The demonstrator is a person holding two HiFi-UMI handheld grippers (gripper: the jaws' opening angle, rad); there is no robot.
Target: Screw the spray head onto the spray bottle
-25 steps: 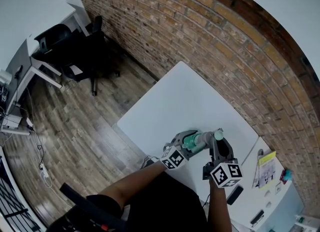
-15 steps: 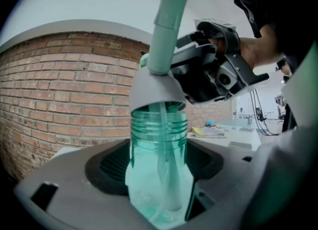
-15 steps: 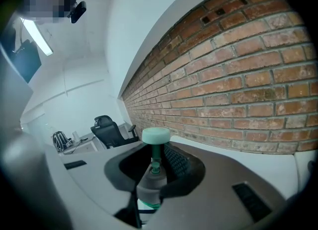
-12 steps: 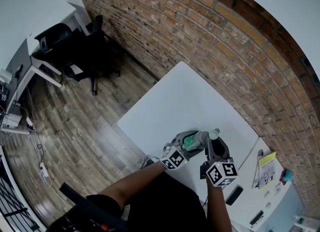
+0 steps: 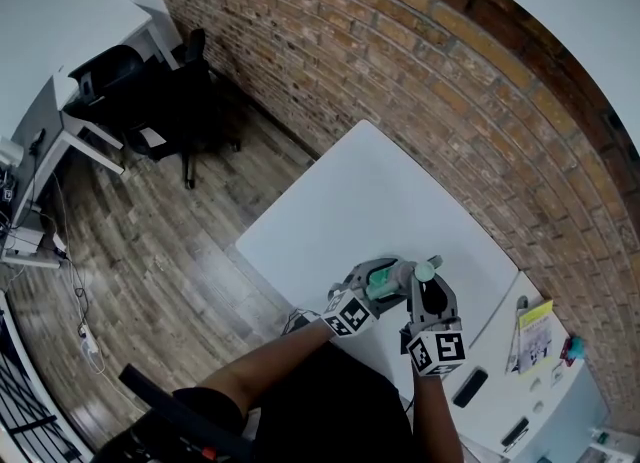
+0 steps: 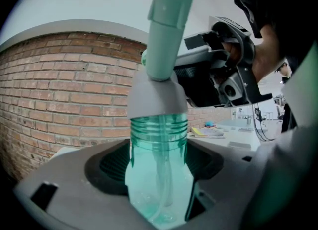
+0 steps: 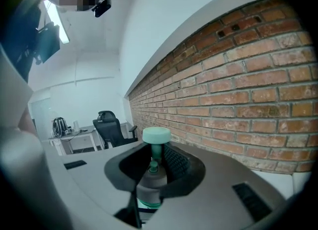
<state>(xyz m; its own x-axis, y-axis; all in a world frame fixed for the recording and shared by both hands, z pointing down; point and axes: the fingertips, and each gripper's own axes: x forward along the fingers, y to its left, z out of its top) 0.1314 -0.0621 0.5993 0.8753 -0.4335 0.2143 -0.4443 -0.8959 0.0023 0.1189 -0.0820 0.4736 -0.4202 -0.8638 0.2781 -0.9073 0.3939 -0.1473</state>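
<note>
Above the white table (image 5: 360, 191), the left gripper (image 5: 374, 280) clasped the green bottle (image 6: 159, 154) by its body, neck pointing toward the other gripper. On that neck sat the spray head (image 6: 158, 92), its grey collar over the threads, several threads showing below it. The right gripper (image 5: 425, 277) had its jaws clenched on the head. Beyond the table ran a brick wall (image 5: 450, 81).
</note>
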